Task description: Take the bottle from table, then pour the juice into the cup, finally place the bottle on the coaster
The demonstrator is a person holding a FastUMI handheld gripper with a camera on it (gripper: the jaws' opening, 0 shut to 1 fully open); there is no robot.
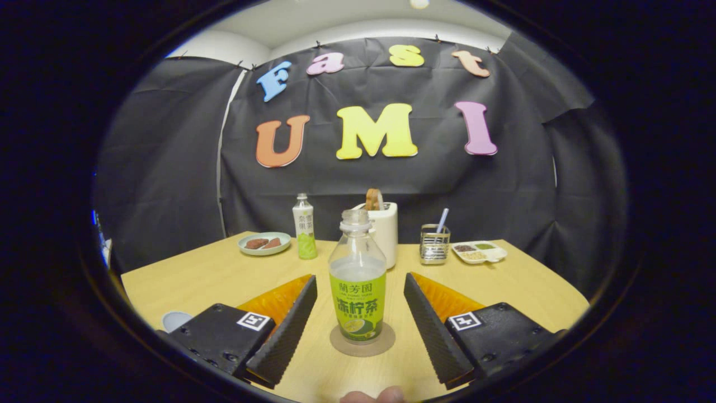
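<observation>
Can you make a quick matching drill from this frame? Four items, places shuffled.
Items:
1. uncapped bottle
2. capped bottle
3. round plate
4. wire holder

Places:
A. at the far edge of the table, left of the capped bottle, with brown pieces on it
B. on the round coaster, between the open jaws of the gripper, touching neither
C. right of the white container, beside the divided tray
D. between the round plate and the white container

Pairs: 1-B, 2-D, 3-A, 4-C
</observation>
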